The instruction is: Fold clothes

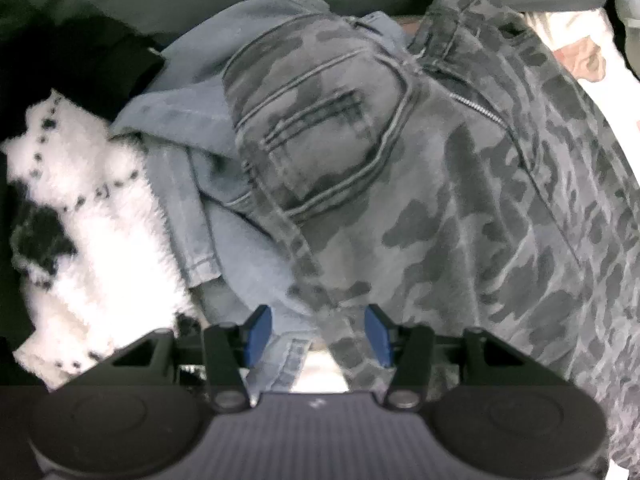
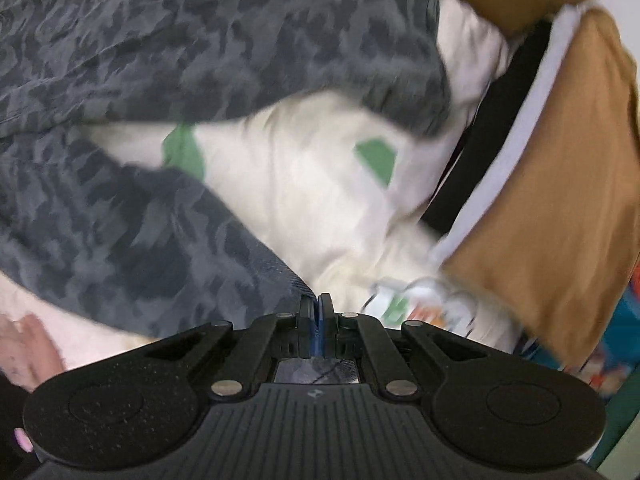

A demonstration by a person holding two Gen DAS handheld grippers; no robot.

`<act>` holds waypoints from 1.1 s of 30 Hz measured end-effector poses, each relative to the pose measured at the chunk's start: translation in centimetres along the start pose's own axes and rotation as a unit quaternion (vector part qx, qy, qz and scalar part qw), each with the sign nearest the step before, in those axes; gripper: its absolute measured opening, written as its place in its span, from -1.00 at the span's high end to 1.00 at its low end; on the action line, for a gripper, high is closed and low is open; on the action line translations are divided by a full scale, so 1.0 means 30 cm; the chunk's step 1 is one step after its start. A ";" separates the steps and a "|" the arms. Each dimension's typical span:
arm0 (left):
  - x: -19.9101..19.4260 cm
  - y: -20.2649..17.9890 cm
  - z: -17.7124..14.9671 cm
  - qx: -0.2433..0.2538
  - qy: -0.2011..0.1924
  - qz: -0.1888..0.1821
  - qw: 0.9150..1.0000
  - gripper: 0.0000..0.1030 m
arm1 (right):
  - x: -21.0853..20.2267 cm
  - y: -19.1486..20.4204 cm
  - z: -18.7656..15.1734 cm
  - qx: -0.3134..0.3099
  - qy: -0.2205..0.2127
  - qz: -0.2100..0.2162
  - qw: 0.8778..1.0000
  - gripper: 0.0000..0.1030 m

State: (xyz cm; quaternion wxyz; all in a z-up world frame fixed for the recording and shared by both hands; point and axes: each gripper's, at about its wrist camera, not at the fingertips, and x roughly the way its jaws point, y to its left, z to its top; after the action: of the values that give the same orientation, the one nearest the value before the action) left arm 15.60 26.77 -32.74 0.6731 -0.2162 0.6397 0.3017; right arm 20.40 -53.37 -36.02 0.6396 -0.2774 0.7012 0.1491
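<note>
The right gripper (image 2: 316, 312), jaws pressed tight together, pinches a leg hem of the camo jeans (image 2: 132, 220), probably to carry that end across for a fold; the other leg lies beyond on the cream sheet (image 2: 304, 184), a tan cloth (image 2: 560, 208) far right. The left gripper (image 1: 318, 334) points down with its blue pads (image 1: 378, 334) about half apart around bunched camo and blue denim (image 1: 240, 248); whether they pinch it I cannot tell, though it seems to anchor the seat end, a white fleece (image 1: 88, 216) lying leftward.

White bedsheet (image 2: 304, 200) with green patches fills centre; brown panel (image 2: 552, 216) at 3 o'clock, black strap (image 2: 492, 140) beside it.
</note>
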 end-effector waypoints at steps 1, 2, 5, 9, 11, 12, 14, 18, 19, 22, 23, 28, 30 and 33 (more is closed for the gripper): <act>-0.001 0.006 -0.009 -0.002 -0.001 0.001 1.000 -0.05 | 0.006 -0.007 0.035 -0.010 -0.003 -0.007 1.000 1.00; -0.004 0.011 -0.018 -0.004 -0.004 0.000 1.000 -0.05 | 0.017 -0.011 0.067 -0.018 -0.005 -0.016 1.000 1.00; -0.010 0.022 -0.045 -0.003 -0.008 -0.003 1.000 -0.05 | 0.058 -0.018 0.157 -0.039 -0.013 -0.044 0.998 1.00; 0.004 0.045 -0.083 -0.012 -0.018 -0.012 1.000 -0.05 | 0.106 -0.008 0.262 -0.064 -0.027 -0.075 0.995 1.00; 0.035 0.067 -0.100 -0.034 -0.025 -0.033 0.999 -0.05 | 0.122 0.008 0.292 -0.075 -0.039 -0.083 0.993 1.00; 0.050 0.077 -0.109 -0.045 -0.028 -0.043 0.998 -0.05 | 0.135 0.013 0.304 -0.079 -0.044 -0.086 0.992 1.00; 0.080 0.099 -0.125 -0.066 -0.034 -0.064 0.995 -0.05 | 0.172 0.013 0.320 -0.089 -0.055 -0.097 0.990 1.00; 0.130 0.123 -0.155 -0.069 -0.083 -0.095 0.990 -0.09 | 0.275 0.032 0.332 -0.116 -0.084 -0.121 0.982 1.00; 0.144 0.129 -0.160 -0.069 -0.091 -0.101 0.988 -0.08 | 0.300 0.039 0.338 -0.120 -0.089 -0.126 0.981 1.00; 0.178 0.139 -0.174 -0.057 -0.116 -0.120 0.984 -0.08 | 0.365 0.059 0.356 -0.130 -0.103 -0.137 0.977 1.00; 0.184 0.137 -0.179 -0.046 -0.126 -0.120 0.984 -0.08 | 0.379 0.065 0.362 -0.124 -0.107 -0.139 0.977 1.00; 0.209 0.167 -0.195 -0.052 -0.151 -0.140 0.977 -0.03 | 0.429 0.073 0.359 -0.079 -0.137 -0.140 0.977 1.00; 0.194 0.168 -0.195 -0.043 -0.164 -0.139 0.976 0.06 | 0.447 0.063 0.354 -0.059 -0.148 -0.130 0.979 1.00; 0.151 0.190 -0.190 -0.051 -0.188 -0.137 0.971 0.15 | 0.460 0.063 0.350 -0.052 -0.163 -0.125 0.977 0.99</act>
State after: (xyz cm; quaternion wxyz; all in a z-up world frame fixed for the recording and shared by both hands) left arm 7.54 27.61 -37.18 0.8042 -0.2749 0.4500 0.2743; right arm 27.47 -48.67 -51.27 0.7434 -0.3673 0.5392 0.1472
